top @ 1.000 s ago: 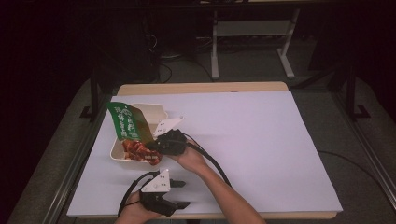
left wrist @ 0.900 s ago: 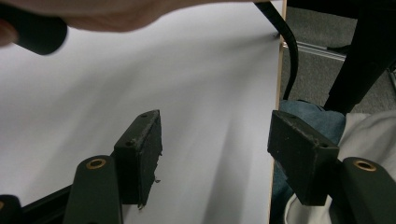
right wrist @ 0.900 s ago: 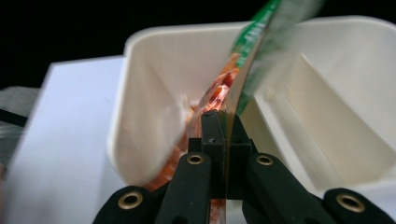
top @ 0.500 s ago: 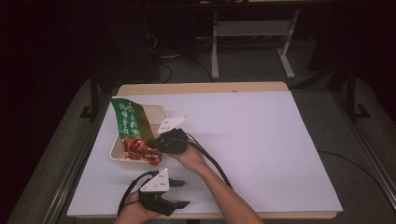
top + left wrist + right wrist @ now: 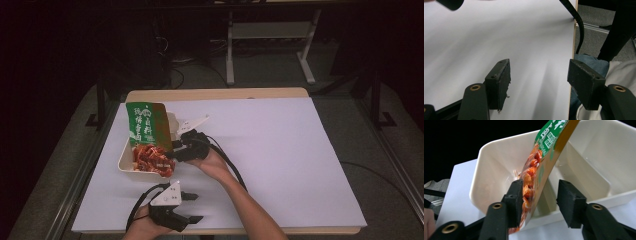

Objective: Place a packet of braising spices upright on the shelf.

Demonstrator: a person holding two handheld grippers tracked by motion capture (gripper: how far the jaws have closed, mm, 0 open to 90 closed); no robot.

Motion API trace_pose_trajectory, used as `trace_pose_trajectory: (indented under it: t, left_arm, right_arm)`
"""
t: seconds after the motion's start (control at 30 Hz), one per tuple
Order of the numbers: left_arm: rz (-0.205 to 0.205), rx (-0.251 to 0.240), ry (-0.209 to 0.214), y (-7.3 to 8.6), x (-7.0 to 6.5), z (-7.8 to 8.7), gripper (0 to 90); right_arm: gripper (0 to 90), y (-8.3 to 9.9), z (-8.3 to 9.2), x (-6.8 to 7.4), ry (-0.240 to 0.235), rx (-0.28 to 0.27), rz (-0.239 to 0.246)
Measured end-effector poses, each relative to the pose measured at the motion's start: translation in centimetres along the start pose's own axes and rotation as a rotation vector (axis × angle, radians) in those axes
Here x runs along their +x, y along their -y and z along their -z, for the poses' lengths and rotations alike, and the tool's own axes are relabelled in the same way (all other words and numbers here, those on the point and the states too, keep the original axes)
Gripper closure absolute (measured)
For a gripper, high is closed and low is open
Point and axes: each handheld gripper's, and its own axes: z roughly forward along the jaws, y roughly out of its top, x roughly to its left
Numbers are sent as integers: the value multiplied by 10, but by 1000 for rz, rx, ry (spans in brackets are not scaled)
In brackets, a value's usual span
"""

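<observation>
The table (image 5: 280, 165) is the largest item: a wooden top under a white sheet, its far wooden edge showing in the high view. I stand at its near side, both forearms coming in from below.

Next, the cream tray (image 5: 126, 159) sits on the sheet toward the table's left. In my right claw view the tray (image 5: 599, 152) shows two compartments parted by a low wall.

In the tray stands the snack packet (image 5: 146, 131), green at the top and printed red below, tilted, its lower end down in the near compartment and its green end rising above the rim. In my right claw view the packet (image 5: 544, 157) runs diagonally across the compartment, its lower edge coming down near the tray's near wall.

My right claw (image 5: 172, 150) is at the tray's right side, pointing into it. Its jaws have just been opening. The packet's lower end is between them: the left pad (image 5: 516, 202) lies against the printed face, while the right pad stands clear of it with a gap. I record this claw as spread, not pinching.

My left claw (image 5: 195, 207) rests near the table's front edge, well apart from the tray. Its jaws are spread wide over bare white sheet, nothing between them.
</observation>
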Motion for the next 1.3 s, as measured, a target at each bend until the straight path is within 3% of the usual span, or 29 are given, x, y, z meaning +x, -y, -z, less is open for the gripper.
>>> trace_pose_trajectory:
  t: [0.17, 0.2, 0.3, 0.5, 0.53, 0.63, 0.77, 1.03, 1.3]
  left_arm:
    - [0, 2, -3, 0, 0, 1, 342]
    - [0, 2, -2, 0, 1, 0, 342]
    - [-2, 3, -1, 0, 0, 0, 342]
    - [2, 4, 2, -1, 0, -2, 342]
    - [2, 3, 2, -1, 0, -2, 342]
    - [1, 5, 0, 0, 1, -1, 339]
    - [10, 4, -7, 0, 2, 0, 334]
    - [21, 6, -23, 1, 4, 1, 320]
    - [34, 3, -39, 2, 7, 2, 308]
  right_arm:
    - [697, 0, 13, 1, -9, 4, 17]
    - [772, 1, 14, 1, -8, 10, 12]
    - [879, 2, 11, 1, -16, 35, 12]
    - [899, 2, 6, 2, -8, 32, 18]
    - [895, 2, 6, 2, -7, 34, 20]
    - [720, 2, 8, 1, 7, 19, 2]
    - [600, 3, 15, -2, -4, 21, -28]
    - [512, 10, 45, -3, 18, 14, -40]
    - [467, 31, 85, -2, 70, 36, -47]
